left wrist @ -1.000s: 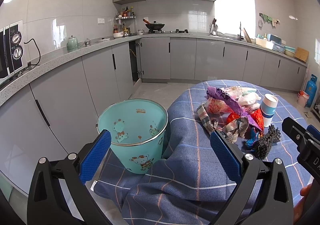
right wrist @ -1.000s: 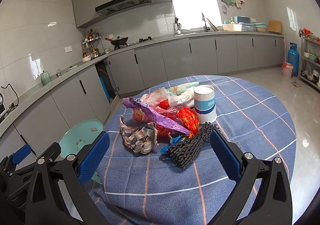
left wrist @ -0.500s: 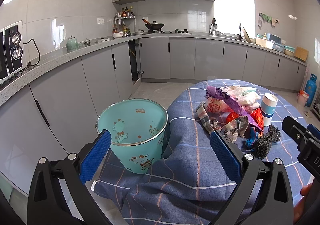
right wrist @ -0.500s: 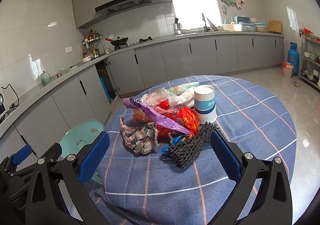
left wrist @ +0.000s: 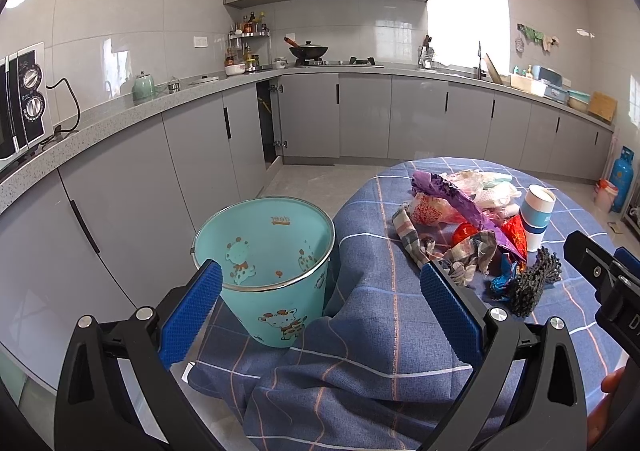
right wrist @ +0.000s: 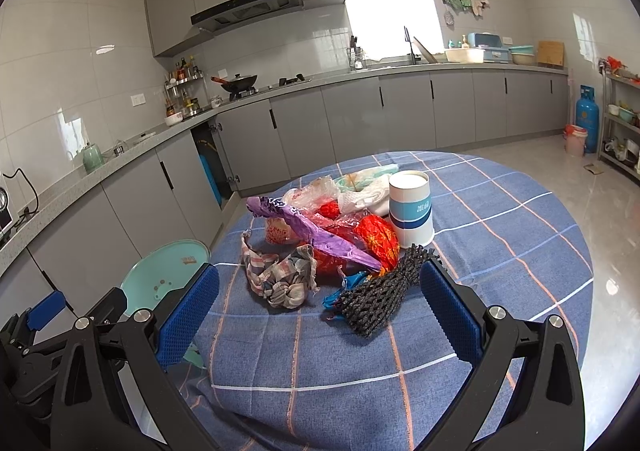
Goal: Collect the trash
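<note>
A heap of trash lies on the round table with a blue checked cloth (right wrist: 500, 251): a purple wrapper (right wrist: 312, 229), red wrappers (right wrist: 378, 235), a checked rag (right wrist: 280, 275), black foam netting (right wrist: 380, 291), clear plastic bags (right wrist: 316, 191) and a white-and-blue paper cup (right wrist: 412, 211). A teal bin (left wrist: 268, 247) with cartoon animals stands on the floor left of the table. My left gripper (left wrist: 320, 303) hangs open over the table's left edge, near the bin. My right gripper (right wrist: 320, 303) is open just short of the netting, holding nothing.
Grey kitchen cabinets (left wrist: 192, 155) and a counter run along the left and back walls, close to the bin. One cabinet door (right wrist: 208, 167) stands ajar. A blue gas cylinder (right wrist: 586, 117) and a pink bucket (right wrist: 575, 139) sit at the far right. Tiled floor (right wrist: 600, 203) lies right of the table.
</note>
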{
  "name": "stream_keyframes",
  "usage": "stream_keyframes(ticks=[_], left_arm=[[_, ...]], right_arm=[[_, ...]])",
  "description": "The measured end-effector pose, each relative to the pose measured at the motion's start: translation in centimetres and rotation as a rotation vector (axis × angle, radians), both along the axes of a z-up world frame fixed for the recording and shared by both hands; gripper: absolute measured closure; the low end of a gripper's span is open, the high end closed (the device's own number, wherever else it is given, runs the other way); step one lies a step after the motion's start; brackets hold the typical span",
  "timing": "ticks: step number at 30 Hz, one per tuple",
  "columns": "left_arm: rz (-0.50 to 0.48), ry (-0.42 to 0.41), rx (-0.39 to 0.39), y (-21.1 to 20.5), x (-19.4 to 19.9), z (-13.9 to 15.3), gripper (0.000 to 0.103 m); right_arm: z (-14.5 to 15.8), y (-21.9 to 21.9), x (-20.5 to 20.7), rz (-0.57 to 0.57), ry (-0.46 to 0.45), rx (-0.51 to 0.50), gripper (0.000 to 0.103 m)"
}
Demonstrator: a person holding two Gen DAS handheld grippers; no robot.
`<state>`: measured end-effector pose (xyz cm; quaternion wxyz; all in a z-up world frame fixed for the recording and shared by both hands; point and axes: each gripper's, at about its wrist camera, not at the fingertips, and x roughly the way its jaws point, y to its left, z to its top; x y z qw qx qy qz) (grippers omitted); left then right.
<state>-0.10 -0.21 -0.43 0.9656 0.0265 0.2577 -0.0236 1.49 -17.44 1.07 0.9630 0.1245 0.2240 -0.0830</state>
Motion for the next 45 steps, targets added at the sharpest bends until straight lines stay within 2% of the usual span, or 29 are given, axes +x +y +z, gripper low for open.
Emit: stream_keyframes(ticks=[45], left_arm=[[-0.013, 0.025, 0.010, -0.45, -0.09, -0.21, 0.006]], right_arm=[[-0.88, -0.30, 0.51, -0.009, 0.047, 0.006, 0.004]])
